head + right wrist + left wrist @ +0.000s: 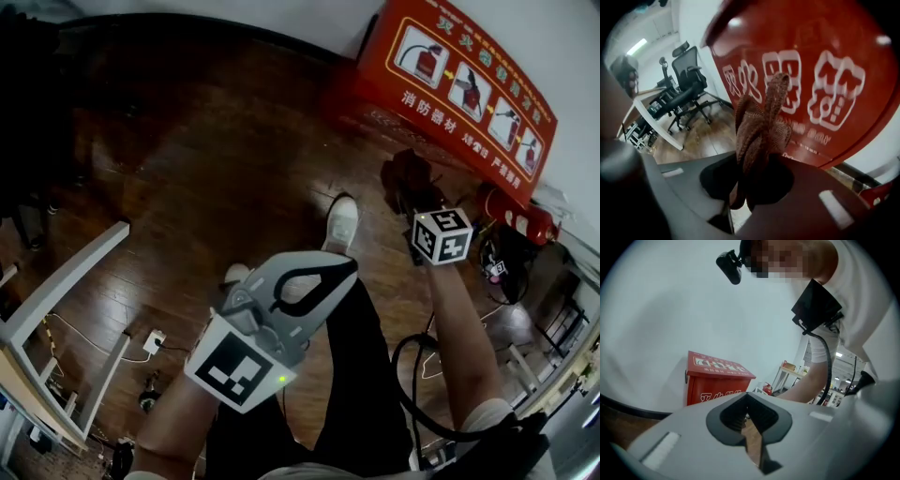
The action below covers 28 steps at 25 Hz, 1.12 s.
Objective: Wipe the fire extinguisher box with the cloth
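The red fire extinguisher box point(450, 84) stands against the wall at the top right, with white pictures and print on its lid. My right gripper point(417, 211) is just in front of it, shut on a brownish knitted cloth point(408, 178). In the right gripper view the cloth point(759, 136) sticks up bunched from the jaws point(750, 187), close to the box's red front point(825, 93); I cannot tell whether it touches. My left gripper point(323, 272) hangs lower over the person's legs, shut and holding nothing. In the left gripper view the box point(712, 380) is farther off, beyond the gripper point(752, 427).
A red fire extinguisher point(511, 217) lies right of the box, with cables near it. A white desk frame point(56, 319) and a power strip point(153, 339) are at the left on the wood floor. Office chairs point(689, 89) and a white table point(651, 122) stand behind. The person's shoe point(341, 223) points toward the box.
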Each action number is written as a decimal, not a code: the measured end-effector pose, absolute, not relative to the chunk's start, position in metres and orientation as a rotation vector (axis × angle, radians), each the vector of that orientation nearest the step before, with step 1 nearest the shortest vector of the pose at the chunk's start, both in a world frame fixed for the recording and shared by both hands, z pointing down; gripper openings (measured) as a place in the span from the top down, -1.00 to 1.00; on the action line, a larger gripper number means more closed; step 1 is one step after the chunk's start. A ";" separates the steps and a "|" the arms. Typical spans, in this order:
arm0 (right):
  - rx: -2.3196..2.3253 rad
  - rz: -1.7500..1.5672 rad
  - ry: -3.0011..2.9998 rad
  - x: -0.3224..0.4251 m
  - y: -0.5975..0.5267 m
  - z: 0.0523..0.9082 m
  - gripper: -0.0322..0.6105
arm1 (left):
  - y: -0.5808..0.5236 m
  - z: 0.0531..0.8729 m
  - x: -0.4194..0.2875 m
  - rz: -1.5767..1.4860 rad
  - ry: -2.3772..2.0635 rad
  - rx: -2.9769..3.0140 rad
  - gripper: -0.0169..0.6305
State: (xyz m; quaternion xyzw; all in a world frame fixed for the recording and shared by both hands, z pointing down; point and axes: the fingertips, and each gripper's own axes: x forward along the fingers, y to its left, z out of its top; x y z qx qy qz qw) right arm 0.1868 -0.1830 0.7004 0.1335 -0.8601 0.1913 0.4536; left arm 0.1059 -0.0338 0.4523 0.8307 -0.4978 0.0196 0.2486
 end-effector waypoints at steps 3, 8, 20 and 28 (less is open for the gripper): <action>0.319 0.431 -2.236 0.162 -0.177 0.619 0.71 | -0.030 0.430 0.101 0.037 -1.375 2.279 0.95; 0.325 0.383 -2.353 0.123 -0.193 0.565 0.71 | -0.026 0.414 0.091 0.015 -1.411 2.276 0.95; 0.382 0.517 -2.241 0.098 -0.221 0.718 0.71 | -0.031 0.466 0.085 -0.010 -1.499 2.137 0.95; 0.412 0.496 -2.066 0.084 -0.216 0.850 0.71 | -0.006 0.523 0.067 -0.072 -1.579 2.043 0.95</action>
